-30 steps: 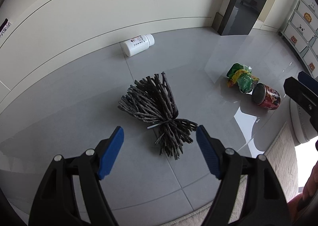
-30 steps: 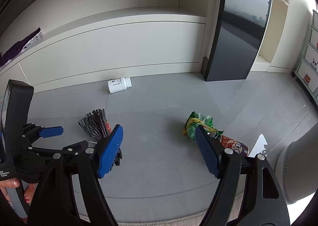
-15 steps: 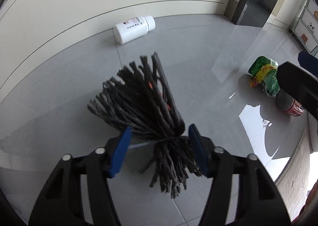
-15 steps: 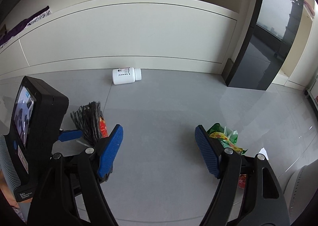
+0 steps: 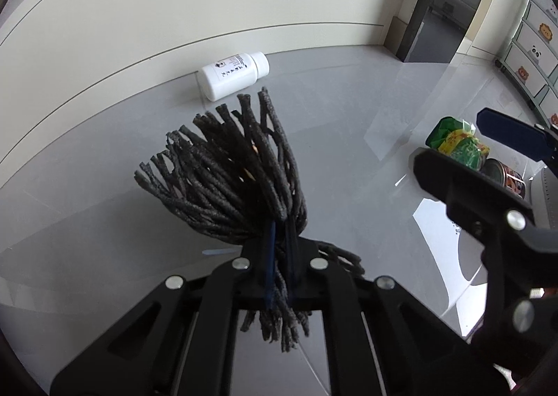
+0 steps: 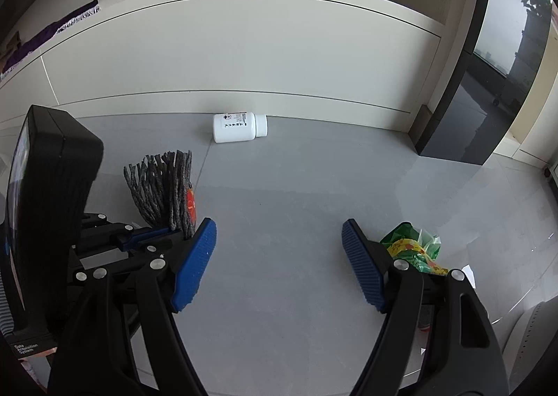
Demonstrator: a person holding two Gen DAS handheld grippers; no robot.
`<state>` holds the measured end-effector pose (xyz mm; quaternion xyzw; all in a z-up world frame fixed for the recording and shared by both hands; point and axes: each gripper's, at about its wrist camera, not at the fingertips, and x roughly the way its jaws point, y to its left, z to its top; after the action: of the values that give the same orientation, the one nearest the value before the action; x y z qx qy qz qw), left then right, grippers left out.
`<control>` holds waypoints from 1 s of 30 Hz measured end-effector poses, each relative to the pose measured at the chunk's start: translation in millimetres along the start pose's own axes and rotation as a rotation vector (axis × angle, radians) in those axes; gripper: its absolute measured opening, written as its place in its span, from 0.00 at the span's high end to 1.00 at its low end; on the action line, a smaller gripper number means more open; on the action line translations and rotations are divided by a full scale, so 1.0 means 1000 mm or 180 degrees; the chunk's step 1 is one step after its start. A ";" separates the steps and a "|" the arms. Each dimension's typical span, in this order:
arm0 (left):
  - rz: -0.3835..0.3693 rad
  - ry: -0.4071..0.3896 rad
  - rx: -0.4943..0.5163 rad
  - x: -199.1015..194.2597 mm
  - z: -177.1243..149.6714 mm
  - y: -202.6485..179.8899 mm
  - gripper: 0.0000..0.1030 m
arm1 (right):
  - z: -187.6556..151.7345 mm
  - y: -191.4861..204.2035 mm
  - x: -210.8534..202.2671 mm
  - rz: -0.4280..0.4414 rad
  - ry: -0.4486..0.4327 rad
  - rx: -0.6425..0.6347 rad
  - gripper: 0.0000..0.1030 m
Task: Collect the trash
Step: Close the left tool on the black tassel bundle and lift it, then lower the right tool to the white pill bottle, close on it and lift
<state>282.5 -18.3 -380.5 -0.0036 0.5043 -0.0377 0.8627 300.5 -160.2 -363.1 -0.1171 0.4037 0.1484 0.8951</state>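
My left gripper is shut on a bundle of dark grey cords, pinched at its tied waist, with the strands fanning out ahead. The right wrist view shows the same bundle held by the left gripper at the left. My right gripper is open and empty above the grey floor. A green and yellow snack bag lies just right of its right finger. A white bottle lies on its side by the wall, also in the right wrist view. A red can lies by the bag.
A cream wall panel runs along the back. A dark glossy cabinet stands at the right. Drawers with animal faces are at the far right. A grey rounded object is at the lower right.
My left gripper moved down onto the cord bundle and shut on it. The right gripper moved forward and left, staying open.
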 end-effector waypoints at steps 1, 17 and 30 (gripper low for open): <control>0.0030 -0.0024 0.0003 -0.002 0.001 0.002 0.95 | 0.001 0.001 0.001 0.0006 -0.0005 -0.0008 0.30; 0.0488 -0.0278 -0.0040 -0.006 0.042 0.068 0.95 | 0.060 0.037 0.057 0.0170 -0.0172 -0.0131 0.30; 0.0521 -0.0368 -0.0404 0.011 0.069 0.122 0.95 | 0.098 0.060 0.151 0.0135 -0.0055 -0.0006 0.25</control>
<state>356.0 100.2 -361.6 -0.0192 0.4537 0.0651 0.8886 441.6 -46.9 -420.1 -0.1081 0.3982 0.1687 0.8951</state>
